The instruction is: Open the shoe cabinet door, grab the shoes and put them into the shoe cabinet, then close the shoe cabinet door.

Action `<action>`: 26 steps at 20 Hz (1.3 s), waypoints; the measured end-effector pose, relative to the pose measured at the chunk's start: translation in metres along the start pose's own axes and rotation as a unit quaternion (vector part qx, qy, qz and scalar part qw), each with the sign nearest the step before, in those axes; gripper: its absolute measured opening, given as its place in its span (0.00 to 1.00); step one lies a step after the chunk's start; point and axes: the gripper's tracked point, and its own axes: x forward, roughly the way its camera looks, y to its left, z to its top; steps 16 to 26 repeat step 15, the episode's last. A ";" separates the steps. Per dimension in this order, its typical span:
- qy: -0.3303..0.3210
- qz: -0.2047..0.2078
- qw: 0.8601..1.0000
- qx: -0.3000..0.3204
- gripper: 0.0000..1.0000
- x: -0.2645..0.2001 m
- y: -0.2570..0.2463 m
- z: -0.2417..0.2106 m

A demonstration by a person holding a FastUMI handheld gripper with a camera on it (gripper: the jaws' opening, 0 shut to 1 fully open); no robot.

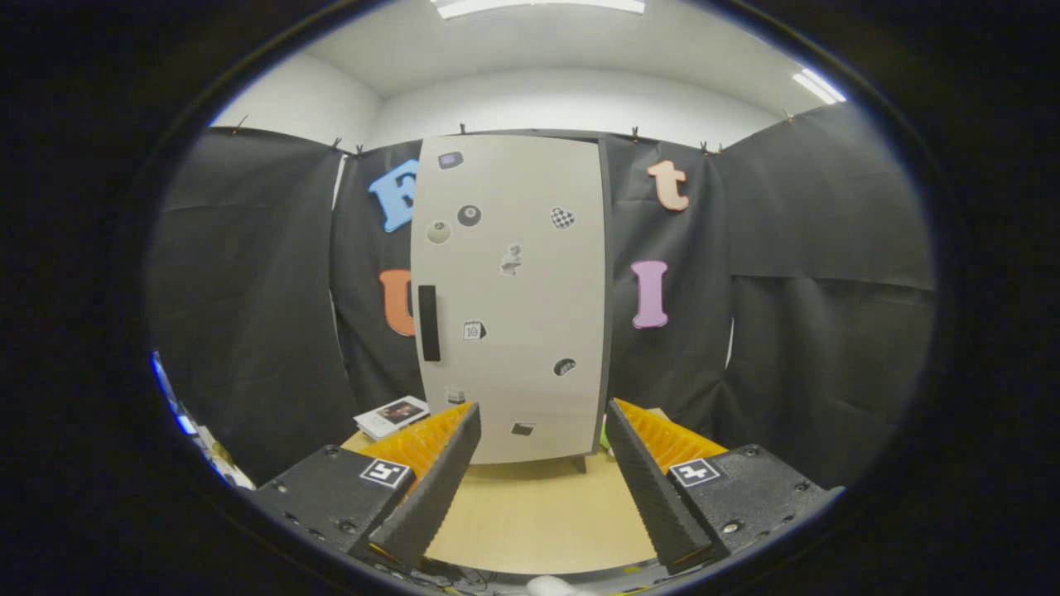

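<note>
A tall pale shoe cabinet [513, 298] stands on the wooden table [538, 513] straight ahead, beyond my fingers. Its door is closed, dotted with small stickers, and carries a dark vertical handle [428, 323] near its left edge. My gripper [542, 422] is open, its two fingers spread wide with nothing between them, and it is still some way short of the cabinet. The handle lies above and slightly left of my left finger [439, 472].
A small flat box with a printed picture [391, 415] lies on the table left of the cabinet's foot, just beyond my left finger. Black cloth walls close the booth on all sides behind the cabinet. A white object [555, 586] peeks at the table's near edge.
</note>
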 end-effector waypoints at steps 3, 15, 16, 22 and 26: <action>0.001 0.001 1.000 -0.003 0.99 0.000 0.000 0.000; -0.001 0.008 1.000 -0.004 0.99 -0.003 -0.001 -0.001; -0.001 0.008 1.000 -0.004 0.99 -0.003 -0.001 -0.001; -0.001 0.008 1.000 -0.004 0.99 -0.003 -0.001 -0.001; -0.001 0.008 1.000 -0.004 0.99 -0.003 -0.001 -0.001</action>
